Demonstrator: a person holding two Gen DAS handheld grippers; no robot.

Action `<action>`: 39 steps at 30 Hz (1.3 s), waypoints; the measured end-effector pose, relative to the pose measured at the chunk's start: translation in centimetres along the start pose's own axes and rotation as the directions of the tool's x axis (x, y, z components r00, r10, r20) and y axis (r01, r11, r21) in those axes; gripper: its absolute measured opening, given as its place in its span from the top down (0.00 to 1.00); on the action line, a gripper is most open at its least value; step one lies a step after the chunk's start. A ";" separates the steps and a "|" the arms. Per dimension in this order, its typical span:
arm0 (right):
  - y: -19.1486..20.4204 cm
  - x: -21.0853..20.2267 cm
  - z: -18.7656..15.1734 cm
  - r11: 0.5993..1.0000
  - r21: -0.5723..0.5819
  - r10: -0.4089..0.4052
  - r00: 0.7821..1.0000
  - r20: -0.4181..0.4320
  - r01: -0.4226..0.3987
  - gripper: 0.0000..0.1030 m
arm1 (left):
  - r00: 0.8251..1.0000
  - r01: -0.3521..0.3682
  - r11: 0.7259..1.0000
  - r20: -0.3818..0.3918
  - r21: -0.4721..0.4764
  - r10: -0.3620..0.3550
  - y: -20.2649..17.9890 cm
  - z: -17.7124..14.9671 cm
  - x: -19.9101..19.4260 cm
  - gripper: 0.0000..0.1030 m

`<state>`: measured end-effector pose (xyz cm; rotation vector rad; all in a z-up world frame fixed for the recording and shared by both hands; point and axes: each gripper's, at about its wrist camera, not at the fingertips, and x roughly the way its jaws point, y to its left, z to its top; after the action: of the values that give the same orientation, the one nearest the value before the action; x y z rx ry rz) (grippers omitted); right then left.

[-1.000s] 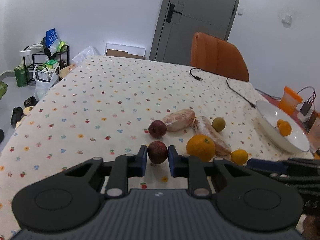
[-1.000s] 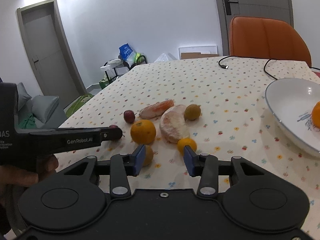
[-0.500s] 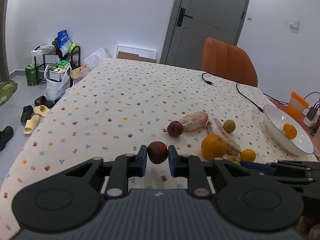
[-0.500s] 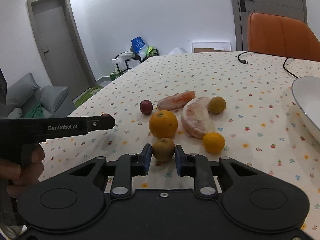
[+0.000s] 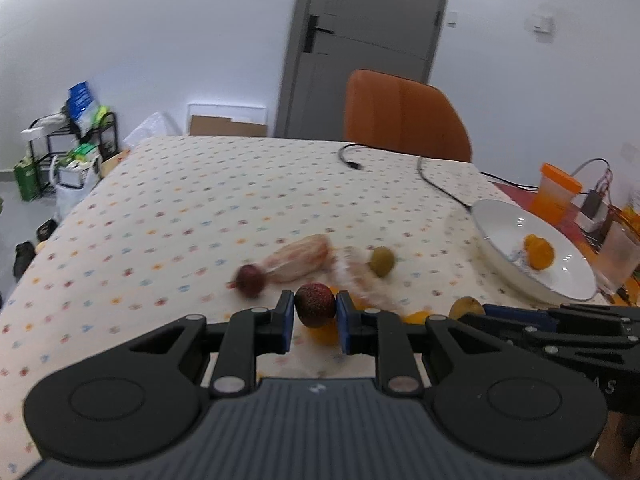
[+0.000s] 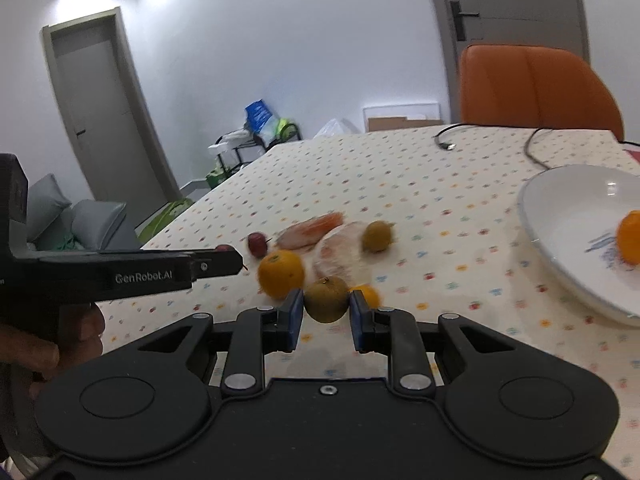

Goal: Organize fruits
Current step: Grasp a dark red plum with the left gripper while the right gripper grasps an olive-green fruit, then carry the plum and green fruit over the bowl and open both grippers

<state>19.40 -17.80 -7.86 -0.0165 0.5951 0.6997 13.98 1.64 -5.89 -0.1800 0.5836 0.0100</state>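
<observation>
My left gripper [image 5: 315, 312] is shut on a dark red round fruit [image 5: 315, 305] and holds it above the table. My right gripper [image 6: 325, 312] is shut on a brownish-green round fruit [image 6: 326, 299], also lifted. On the dotted tablecloth lie a second dark red fruit [image 5: 250, 280], two peeled pomelo pieces [image 5: 301, 259], a green fruit [image 5: 382, 261], a large orange [image 6: 280, 274] and a small orange [image 6: 366, 294]. A white bowl [image 5: 504, 236] at the right holds an orange [image 5: 540, 254].
A black cable [image 5: 432, 184] lies across the far table. An orange chair [image 5: 404, 120] stands behind it. An orange cup [image 5: 556, 194] and a clear glass [image 5: 618, 258] stand to the right of the bowl. The left gripper's body [image 6: 120, 272] shows in the right wrist view.
My right gripper closed on the brownish-green fruit and lifted it. My left gripper rose with the red fruit and both swung to the right, toward the bowl.
</observation>
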 end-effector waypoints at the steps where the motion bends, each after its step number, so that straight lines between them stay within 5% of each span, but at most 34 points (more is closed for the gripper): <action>1: -0.5 -0.4 0.1 1.000 0.006 -0.009 1.000 0.008 0.009 0.78 | 1.000 0.008 1.000 0.001 0.006 -0.008 -0.5 0.1 0.1 0.80; 21: -9.5 -5.7 0.0 0.977 0.139 -0.175 0.980 0.093 0.161 0.78 | 0.994 0.113 0.983 -0.025 0.144 -0.110 -9.8 1.2 3.1 0.80; 39: -15.2 -8.9 -1.4 0.948 0.244 -0.250 0.952 0.174 0.205 0.72 | 0.986 0.167 0.952 -0.045 0.255 -0.161 -16.4 1.8 5.2 0.80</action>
<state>22.52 -35.21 -7.14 0.1910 0.4633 0.3992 20.36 -14.41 -4.54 0.0255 0.5862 -0.2293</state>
